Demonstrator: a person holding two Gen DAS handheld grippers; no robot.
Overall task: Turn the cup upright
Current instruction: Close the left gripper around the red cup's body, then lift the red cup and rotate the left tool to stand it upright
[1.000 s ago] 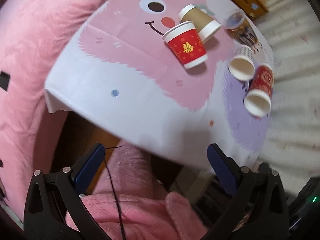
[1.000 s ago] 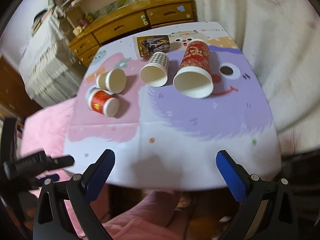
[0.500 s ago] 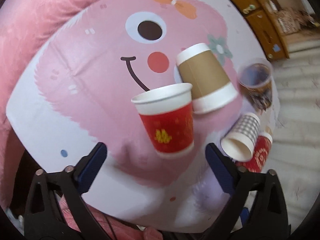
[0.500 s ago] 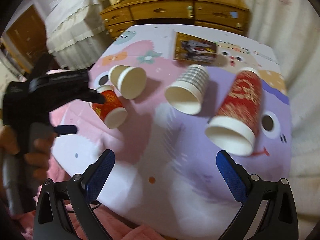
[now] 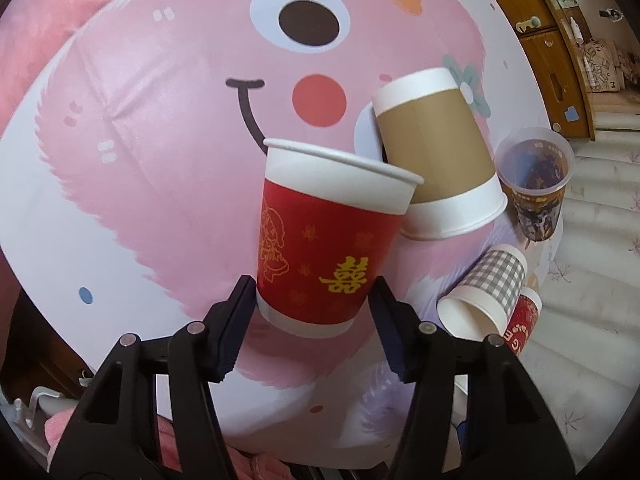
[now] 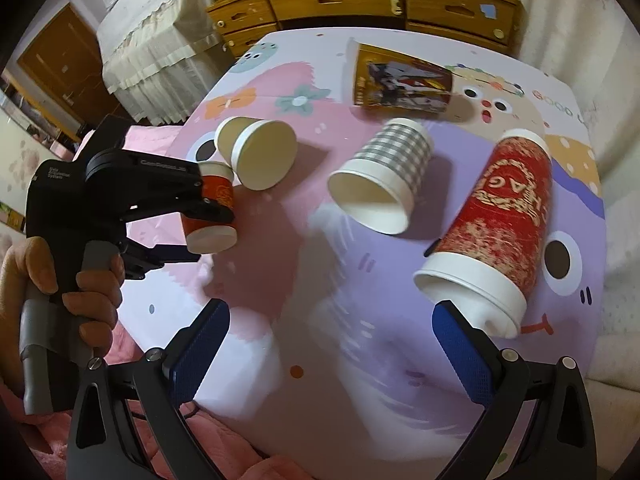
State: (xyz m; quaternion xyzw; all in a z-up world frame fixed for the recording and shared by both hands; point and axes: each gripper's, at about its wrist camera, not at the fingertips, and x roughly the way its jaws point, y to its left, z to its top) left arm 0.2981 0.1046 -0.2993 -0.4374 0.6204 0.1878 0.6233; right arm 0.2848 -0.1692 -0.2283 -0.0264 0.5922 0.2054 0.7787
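Observation:
A small red paper cup point(image 5: 324, 248) with gold print lies on its side on the table; it also shows in the right wrist view point(image 6: 211, 216). My left gripper point(image 5: 312, 300) has its two fingers against the cup's base end, one on each side, shut on it. In the right wrist view the left gripper point(image 6: 208, 220) is seen clasping the cup. My right gripper point(image 6: 332, 344) is open and empty above the table's near edge, its right finger close to the mouth of a tall red cup point(image 6: 496, 224).
A brown cup point(image 5: 436, 152), a checked cup point(image 6: 384, 176), the tall red cup and a dark printed cup point(image 6: 400, 80) all lie on their sides on the cartoon tablecloth point(image 6: 280, 280). A wooden dresser point(image 6: 360, 0) stands behind the table. Pink bedding point(image 5: 48, 20) lies to the left.
My left gripper has moved forward onto the small red cup and closed on its base end. My right gripper has moved closer over the table towards the tall red cup.

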